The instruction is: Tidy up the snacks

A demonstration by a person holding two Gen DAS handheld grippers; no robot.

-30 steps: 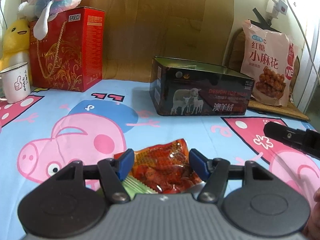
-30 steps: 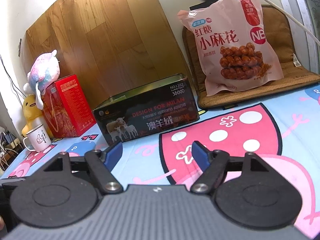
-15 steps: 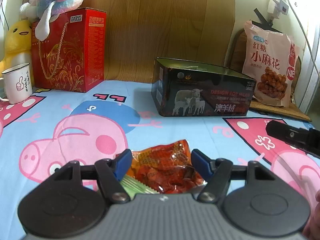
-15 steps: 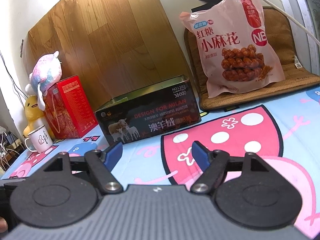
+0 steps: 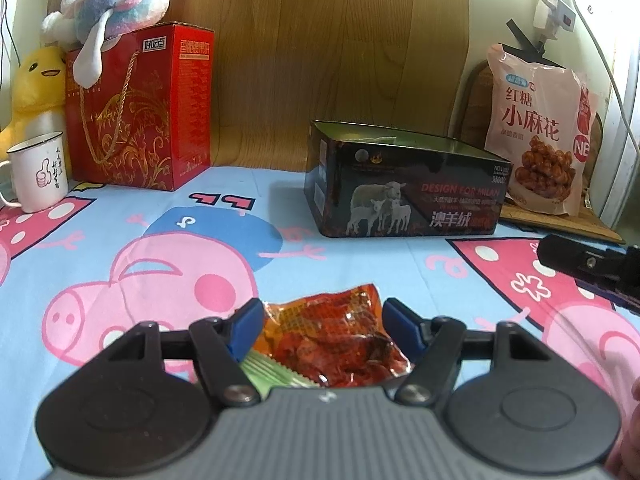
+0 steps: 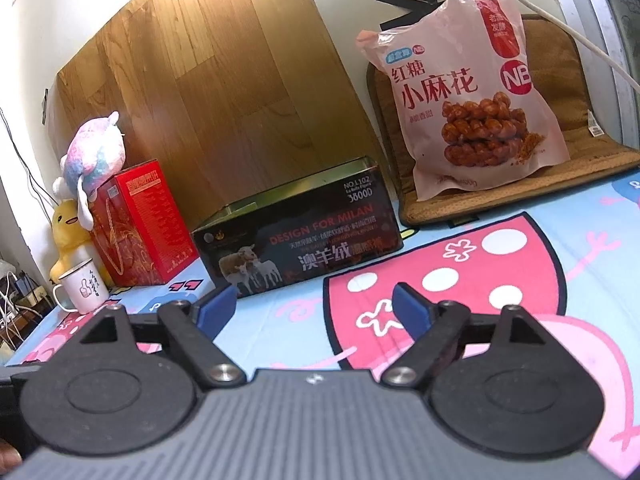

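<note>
A small red-orange snack packet (image 5: 336, 340) lies on the cartoon-print cloth between the fingers of my left gripper (image 5: 324, 322), which is open around it without clamping. A green packet edge (image 5: 266, 372) shows beside it, under the left finger. An open dark tin box (image 5: 400, 188) with sheep pictures stands farther back; it also shows in the right wrist view (image 6: 300, 240). A large pink bag of twisted snacks (image 5: 538, 136) leans at the back right, also in the right wrist view (image 6: 468, 96). My right gripper (image 6: 316, 310) is open and empty above the cloth.
A red gift box (image 5: 140, 108) with a plush toy (image 5: 116, 4) on top stands at the back left, beside a yellow duck toy (image 5: 38, 88) and a white mug (image 5: 36, 170). A wooden board (image 5: 320, 52) lines the back. The right gripper's tip (image 5: 588, 264) shows at the right edge.
The left gripper has tilted up slightly, its jaws still open around the red packet. The right gripper has moved a little forward and lower toward the tin box.
</note>
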